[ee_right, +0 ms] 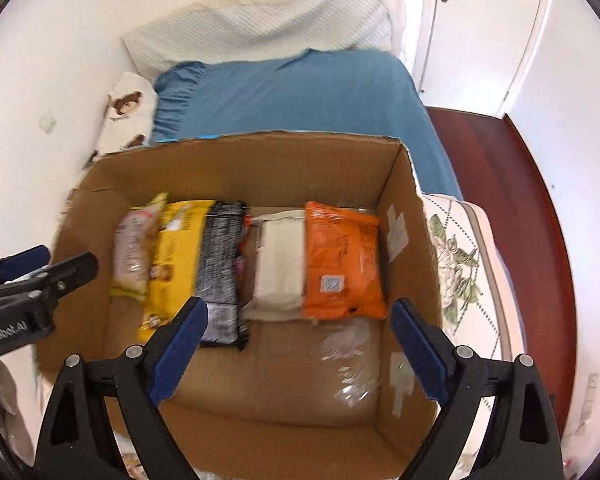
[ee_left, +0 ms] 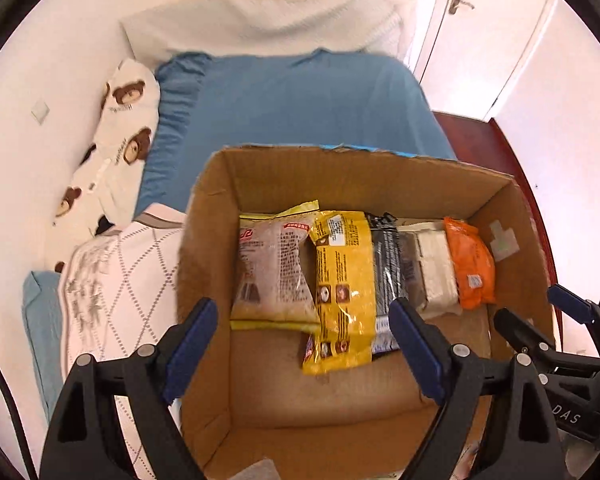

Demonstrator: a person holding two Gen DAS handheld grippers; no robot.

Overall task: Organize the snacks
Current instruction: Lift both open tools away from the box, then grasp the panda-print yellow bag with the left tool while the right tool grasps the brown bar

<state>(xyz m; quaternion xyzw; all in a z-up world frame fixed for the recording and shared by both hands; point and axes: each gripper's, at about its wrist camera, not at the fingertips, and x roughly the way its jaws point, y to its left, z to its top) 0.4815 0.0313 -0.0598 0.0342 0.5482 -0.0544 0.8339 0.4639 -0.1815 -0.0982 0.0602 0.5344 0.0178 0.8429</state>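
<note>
An open cardboard box (ee_left: 340, 176) (ee_right: 260, 168) stands on a bed. Along its far side lies a row of snack packs: a clear bag with yellow edges (ee_left: 272, 264) (ee_right: 132, 248), a yellow bag (ee_left: 344, 280) (ee_right: 176, 256), a black pack (ee_left: 388, 260) (ee_right: 220, 256), a white pack (ee_left: 436, 268) (ee_right: 280, 256) and an orange pack (ee_left: 472, 264) (ee_right: 340, 256). My left gripper (ee_left: 302, 312) (ee_right: 66, 258) hangs open over the left half of the box, holding nothing. Over the right half my right gripper (ee_right: 299, 307) (ee_left: 534, 308) is open too, with nothing in it.
The near part of the box floor is bare cardboard with a crumpled clear wrapper (ee_right: 348, 356). Around the box are a blue sheet (ee_left: 300, 104), a white pillow (ee_left: 268, 20), a bear-print cushion (ee_left: 124, 120) and a patterned quilt (ee_left: 112, 280). Red-brown floor (ee_right: 500, 160) and a white door (ee_right: 480, 32) lie to the right.
</note>
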